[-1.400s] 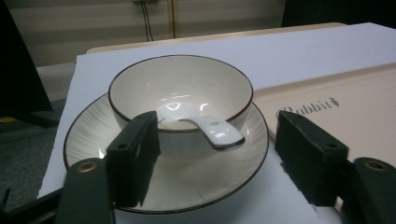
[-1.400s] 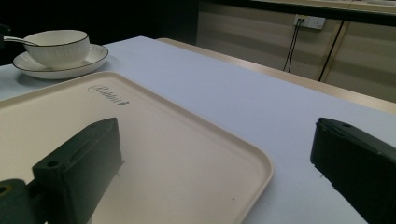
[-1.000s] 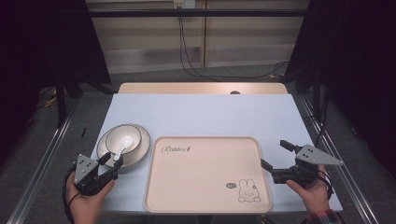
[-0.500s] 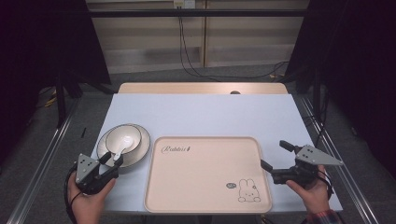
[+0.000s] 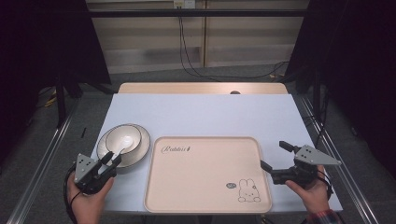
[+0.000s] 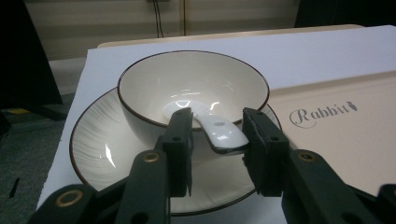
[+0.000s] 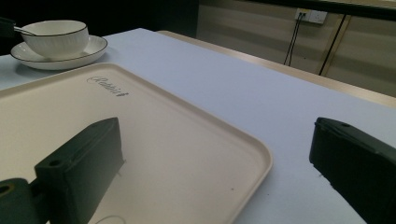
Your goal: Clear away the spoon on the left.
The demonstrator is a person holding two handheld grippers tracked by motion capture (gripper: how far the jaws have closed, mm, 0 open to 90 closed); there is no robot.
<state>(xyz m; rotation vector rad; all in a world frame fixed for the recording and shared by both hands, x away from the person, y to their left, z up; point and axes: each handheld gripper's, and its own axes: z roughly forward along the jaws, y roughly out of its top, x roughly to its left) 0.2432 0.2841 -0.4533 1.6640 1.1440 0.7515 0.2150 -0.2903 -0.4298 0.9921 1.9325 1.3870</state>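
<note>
A white, glossy ceramic spoon point(image 6: 219, 133) lies in a cream ceramic bowl with a thin dark rim point(image 6: 194, 95), its scoop down inside and its handle leaning out over the near rim. The bowl stands on a matching cream saucer with fine ribbing and a dark edge point(image 6: 105, 149), which sits near the left edge of the pale blue-grey tabletop point(image 5: 205, 114), toward the near corner.

The left gripper point(image 5: 112, 161), held in the person's left hand point(image 5: 86, 198) at the near left corner of the tabletop, reaches over the saucer's near edge. Its jaws have just been closing, and the spoon handle is between them. In the left gripper view the handle's end lies against or right at the right pad, while a small gap shows between the handle and the left pad point(image 6: 180, 140), so the jaws are partly open and do not yet press on the spoon from both sides.

Just beside the saucer lies a large beige rectangular plastic tray with rounded corners, printed with "Rabbit" lettering and a small rabbit drawing point(image 5: 205, 175), along the near edge of the tabletop.

The right gripper point(image 5: 275, 156), in the right hand point(image 5: 310, 191), is at the tray's right edge with its jaws wide apart and nothing between them; one jaw is over the tray's rim, the other over bare tabletop.
</note>
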